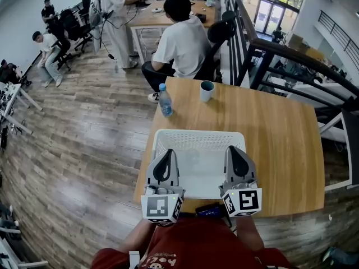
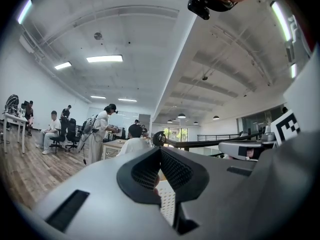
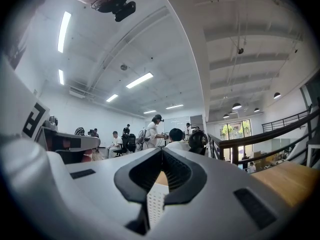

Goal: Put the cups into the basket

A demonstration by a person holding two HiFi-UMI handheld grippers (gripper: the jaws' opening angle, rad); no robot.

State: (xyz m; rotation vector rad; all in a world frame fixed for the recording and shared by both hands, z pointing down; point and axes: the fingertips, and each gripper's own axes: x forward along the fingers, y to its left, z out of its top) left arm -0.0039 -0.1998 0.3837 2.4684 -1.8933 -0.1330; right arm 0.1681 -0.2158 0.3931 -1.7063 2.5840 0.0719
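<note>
Hovering my left gripper (image 1: 166,154) & right gripper (image 1: 236,151), jaws shut, empty, over white perforated plastic basket (image 1: 197,134): pre-grasp, so next I'd open & reach the teal round cup (image 1: 207,90).

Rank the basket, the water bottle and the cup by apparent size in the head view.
1. white perforated plastic basket, by far the largest
2. clear plastic water bottle with a blue cap
3. round blue-green cup, only slightly smaller-looking than the bottle

White lettering (image 1: 161,260) on the red shirt (image 1: 207,248) is too small to read.
</note>
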